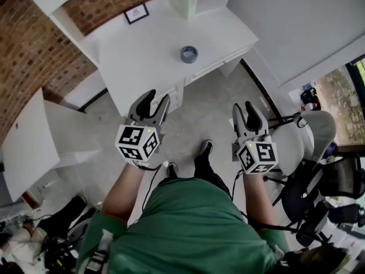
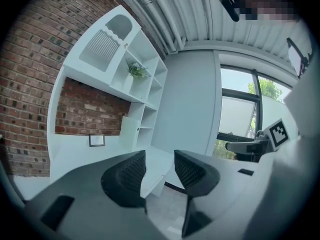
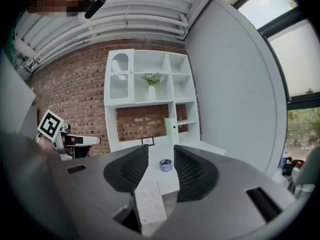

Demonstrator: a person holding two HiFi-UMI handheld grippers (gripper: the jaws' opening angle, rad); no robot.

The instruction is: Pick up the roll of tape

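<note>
Two hand-held grippers [image 1: 157, 97] [image 1: 243, 107] agape; one tape roll [image 1: 189, 54].

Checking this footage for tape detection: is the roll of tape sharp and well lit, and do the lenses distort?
Head view: roll of tape small but sharp on the evenly lit white desk, no glare. Right gripper view: strong fisheye bending, dark corners, it looks tiny beyond the open jaws. Left gripper view: same bending, window partly washed out, tape out of frame.

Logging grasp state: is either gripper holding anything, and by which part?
Nothing is held. The left gripper and right gripper both have jaws apart and empty; the roll of tape sits untouched on the white desk.
</note>
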